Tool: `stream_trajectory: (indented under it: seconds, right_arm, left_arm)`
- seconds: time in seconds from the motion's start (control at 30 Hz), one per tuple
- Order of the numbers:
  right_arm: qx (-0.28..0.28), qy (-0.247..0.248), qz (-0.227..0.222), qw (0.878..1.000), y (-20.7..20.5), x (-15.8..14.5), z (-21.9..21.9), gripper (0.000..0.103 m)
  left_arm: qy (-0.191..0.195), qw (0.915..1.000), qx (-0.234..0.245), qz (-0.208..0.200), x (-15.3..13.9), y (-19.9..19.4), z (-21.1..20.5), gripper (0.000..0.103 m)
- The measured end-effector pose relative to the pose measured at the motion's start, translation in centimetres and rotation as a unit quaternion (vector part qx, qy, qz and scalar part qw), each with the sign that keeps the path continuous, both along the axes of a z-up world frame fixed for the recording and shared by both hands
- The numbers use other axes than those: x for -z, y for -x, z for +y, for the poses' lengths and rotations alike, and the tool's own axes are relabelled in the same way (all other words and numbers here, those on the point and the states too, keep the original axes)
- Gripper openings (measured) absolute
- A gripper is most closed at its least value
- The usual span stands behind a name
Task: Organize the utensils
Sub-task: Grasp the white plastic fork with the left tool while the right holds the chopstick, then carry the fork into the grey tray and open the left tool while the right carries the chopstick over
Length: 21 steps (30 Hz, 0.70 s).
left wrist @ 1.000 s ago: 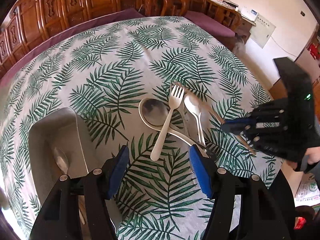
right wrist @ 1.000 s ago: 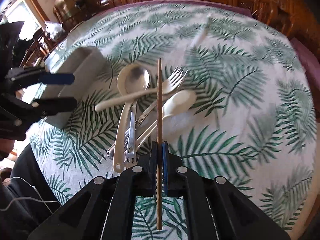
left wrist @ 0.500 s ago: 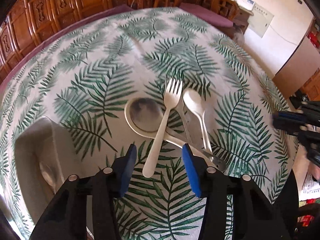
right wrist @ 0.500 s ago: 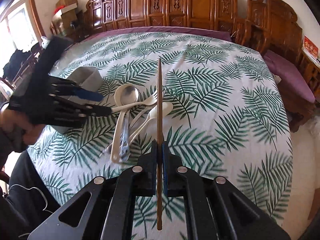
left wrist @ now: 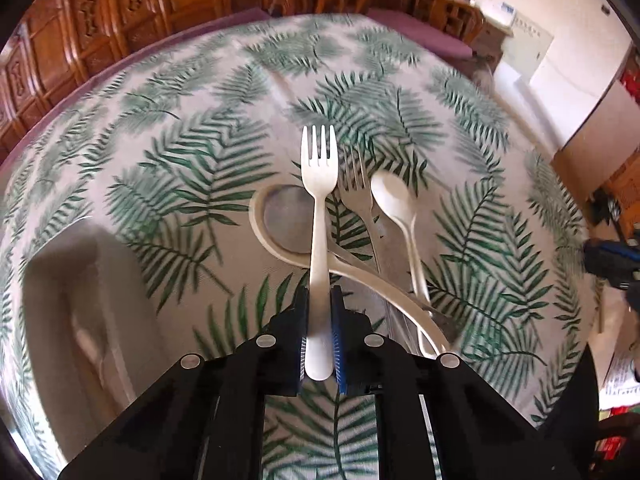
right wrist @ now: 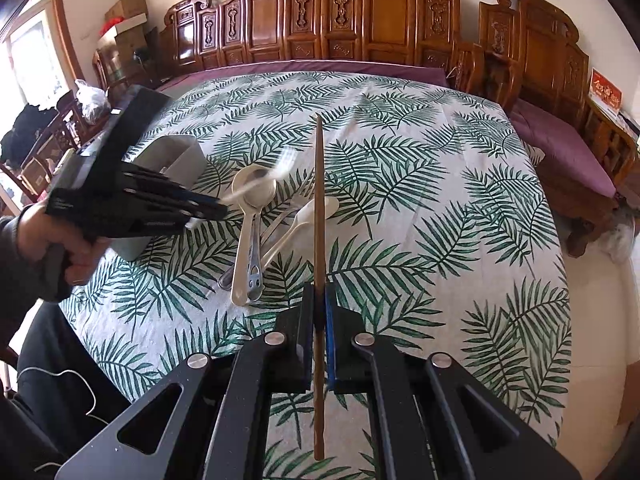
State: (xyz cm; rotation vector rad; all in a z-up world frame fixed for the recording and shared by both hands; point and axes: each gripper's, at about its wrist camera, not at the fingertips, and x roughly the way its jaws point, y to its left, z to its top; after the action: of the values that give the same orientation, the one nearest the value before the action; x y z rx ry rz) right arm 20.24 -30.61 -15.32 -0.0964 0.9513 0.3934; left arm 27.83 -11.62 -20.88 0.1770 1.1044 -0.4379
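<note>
No legible writing. Left gripper [left wrist: 320, 312] jaws closing on one white plastic fork [left wrist: 319, 184]; a second ago they stood apart around it. Right gripper [right wrist: 319, 308] clamped on one wooden chopstick [right wrist: 319, 208]. On the table at 1 o'clock of the white fork: one metal fork [left wrist: 356, 196], two spoons. Grey holder [right wrist: 180, 156] at 10 o'clock from the chopstick.

Utensils on the palm-leaf cloth

Cream fork [left wrist: 319, 216] tines forward, crossing the large cream spoon [left wrist: 280, 224]; metal fork [left wrist: 357, 196], small cream spoon [left wrist: 394, 204] alongside; brown chopstick [right wrist: 319, 216] upright-ish; grey holder [right wrist: 180, 160] nearby, contents blurred.
</note>
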Motion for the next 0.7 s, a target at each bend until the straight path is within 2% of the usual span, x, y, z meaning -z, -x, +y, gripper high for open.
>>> stream_trajectory:
  seconds: [0.2,0.37,0.53,0.7]
  right_arm:
    - [-0.009,-0.016,-0.006,1.0,-0.2,0.0,2.6,0.006]
    - [-0.029,-0.025,-0.018,0.999,-0.4,-0.6,5.9,0.006]
    - [-0.045,-0.032,-0.022,0.998,-0.2,-1.2,9.4,0.006]
    - [-0.067,-0.026,-0.034,0.997,0.2,-2.1,12.7,0.006]
  left_arm:
    - [0.022,0.9987,-0.018,-0.043,-3.9,3.2,3.5,0.01]
    - [0.024,0.9969,-0.029,-0.069,-6.2,5.5,7.2,0.01]
    - [0.023,0.9957,-0.05,-0.074,-6.8,6.6,10.9,0.01]
    - [0.016,0.9941,-0.073,-0.079,-6.2,6.6,14.5,0.01]
